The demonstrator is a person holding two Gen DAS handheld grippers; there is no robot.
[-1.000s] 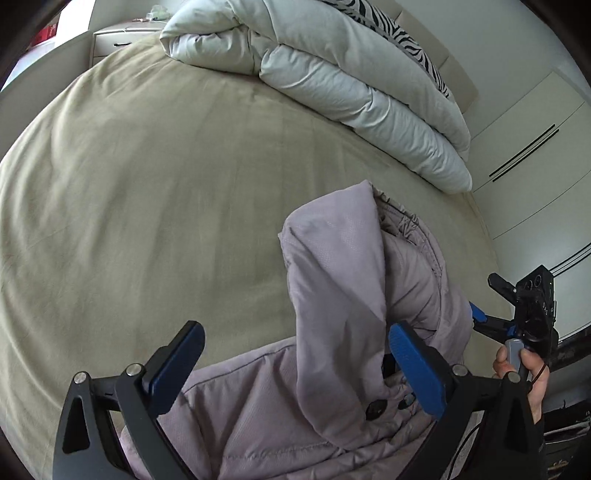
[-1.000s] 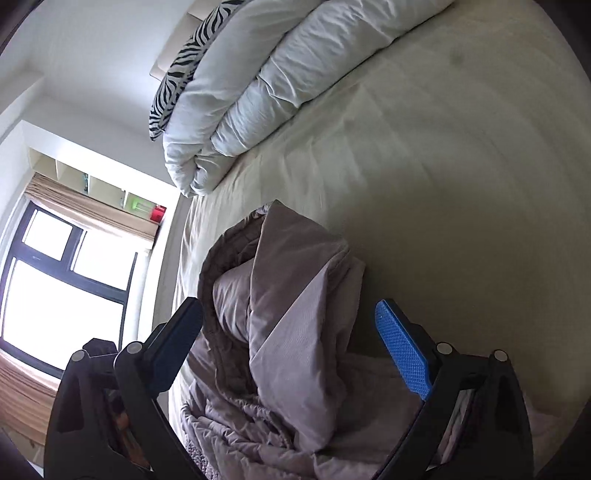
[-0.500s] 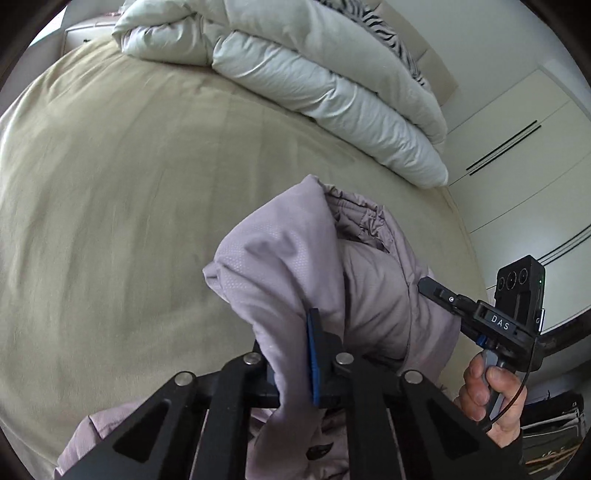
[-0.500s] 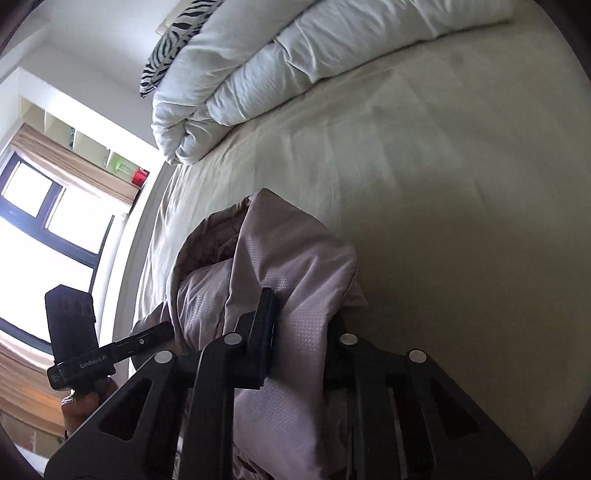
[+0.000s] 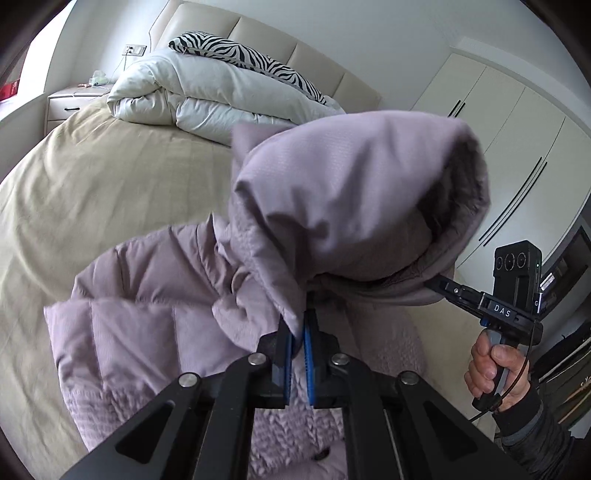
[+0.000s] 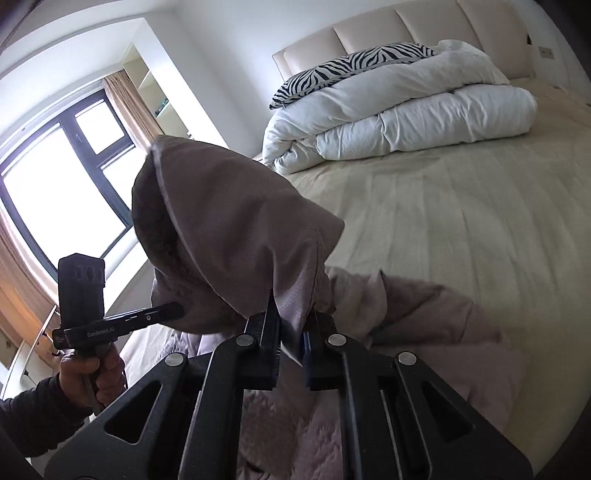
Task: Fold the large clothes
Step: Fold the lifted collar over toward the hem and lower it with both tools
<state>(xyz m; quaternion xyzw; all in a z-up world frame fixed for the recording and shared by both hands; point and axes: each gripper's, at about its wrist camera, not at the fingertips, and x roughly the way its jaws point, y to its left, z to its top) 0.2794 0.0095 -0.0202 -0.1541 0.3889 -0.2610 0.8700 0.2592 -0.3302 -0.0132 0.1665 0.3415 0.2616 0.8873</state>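
Observation:
A mauve padded jacket (image 5: pixel 155 314) hangs in the air over the near edge of the bed (image 5: pixel 92 192). Its hood (image 5: pixel 354 192) is stretched between both grippers. My left gripper (image 5: pixel 298 332) is shut on one edge of the hood. My right gripper (image 6: pixel 291 334) is shut on the other edge of the hood (image 6: pixel 229 236). The right gripper also shows at the right of the left wrist view (image 5: pixel 439 282), and the left gripper at the left of the right wrist view (image 6: pixel 177 310). The jacket's body (image 6: pixel 424 332) droops below onto the bed.
A folded white duvet (image 5: pixel 207 99) with a zebra pillow (image 5: pixel 251 55) lies at the headboard (image 6: pixel 369 33). A nightstand (image 5: pixel 70 99) stands at the far left. A wardrobe (image 5: pixel 517 147) stands at the right. A window (image 6: pixel 62 184) is on the other side.
Both grippers went from open to shut on the hood, then lifted it off the bed. The jacket now hangs up between them and the views tilt up toward the headboard.

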